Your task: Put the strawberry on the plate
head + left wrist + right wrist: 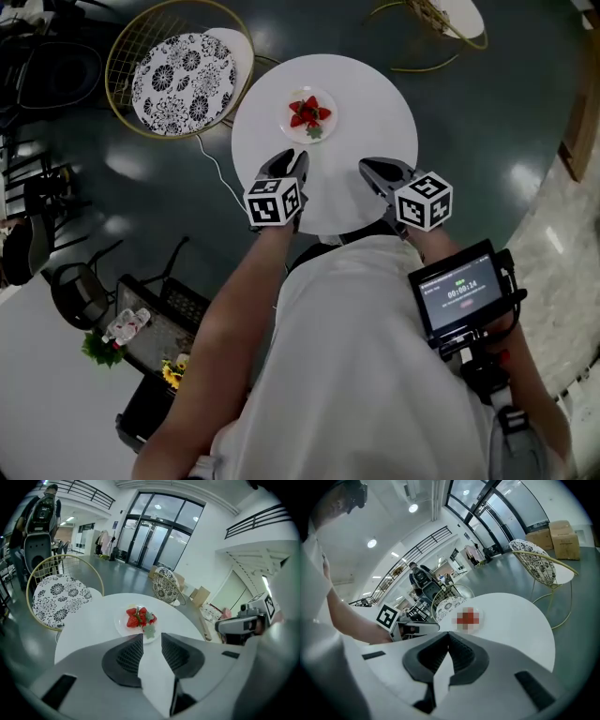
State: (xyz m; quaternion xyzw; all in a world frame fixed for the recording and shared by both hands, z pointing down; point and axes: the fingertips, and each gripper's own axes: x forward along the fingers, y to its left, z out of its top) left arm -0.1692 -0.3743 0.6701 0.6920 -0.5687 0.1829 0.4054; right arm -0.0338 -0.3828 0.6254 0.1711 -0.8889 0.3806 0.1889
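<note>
Several red strawberries (307, 112) lie together on a small white plate (326, 127), with a green leafy bit at its near rim, on the round white table (375, 103). In the left gripper view the strawberries (139, 617) and plate (123, 627) sit just beyond the jaws. My left gripper (287, 161) hovers over the table's near edge, short of the plate; it (152, 641) is open with only the tabletop showing in the gap. My right gripper (371, 170) is level with it to the right, and it (448, 636) is shut with nothing held.
A gold wire chair with a black-and-white patterned cushion (183, 80) stands left of the table, and a second one (445, 17) at the back right. A black cart with flowers (141, 342) is at the lower left. A person (43, 508) stands far off.
</note>
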